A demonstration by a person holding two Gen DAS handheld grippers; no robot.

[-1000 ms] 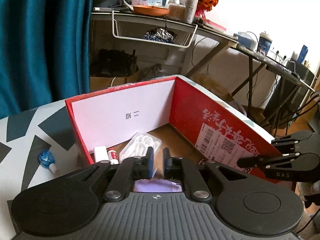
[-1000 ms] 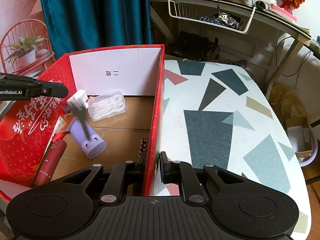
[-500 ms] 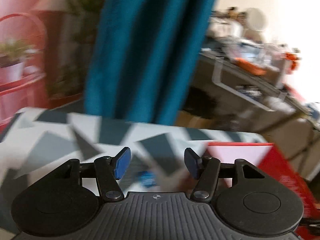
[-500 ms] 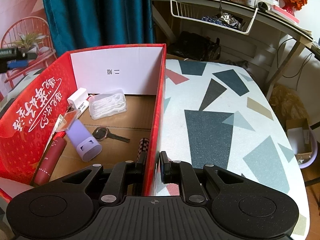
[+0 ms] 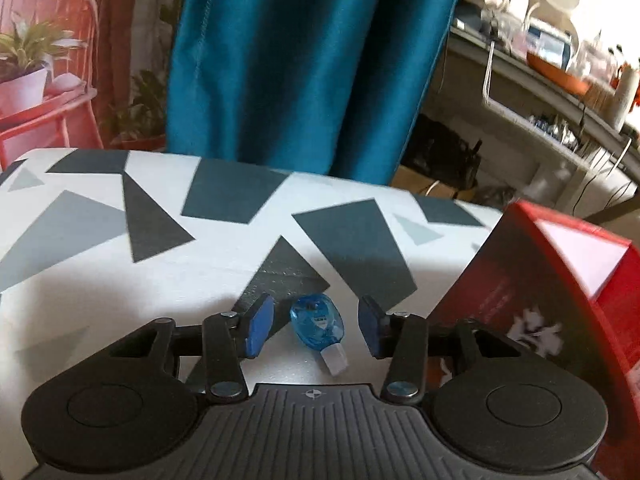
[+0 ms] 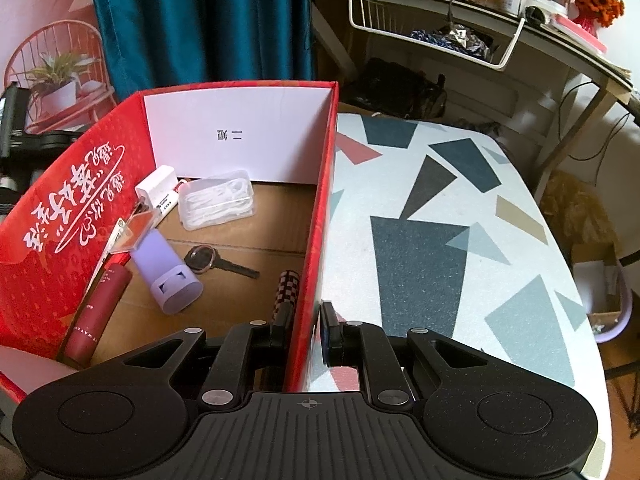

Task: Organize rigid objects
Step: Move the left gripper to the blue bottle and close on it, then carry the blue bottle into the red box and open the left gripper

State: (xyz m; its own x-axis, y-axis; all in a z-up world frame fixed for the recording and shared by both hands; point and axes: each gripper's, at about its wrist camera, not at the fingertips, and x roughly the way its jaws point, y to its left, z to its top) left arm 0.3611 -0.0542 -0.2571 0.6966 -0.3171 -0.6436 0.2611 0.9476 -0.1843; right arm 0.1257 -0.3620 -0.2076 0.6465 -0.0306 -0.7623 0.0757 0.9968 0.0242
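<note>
Wrist views, close (downward-tilted) — sharing red box [image 5: 560,280]

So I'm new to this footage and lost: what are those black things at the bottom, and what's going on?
They are hand-held two-finger grippers, each carrying a camera looking along its fingers. In the left view, the left gripper stands open around a small blue translucent correction-tape dispenser lying on the patterned table; its jaws have just been closing without touching it. In the right view, the right gripper pinches the red cardboard box's wall. Inside lie a key and a lilac cylinder.
</note>
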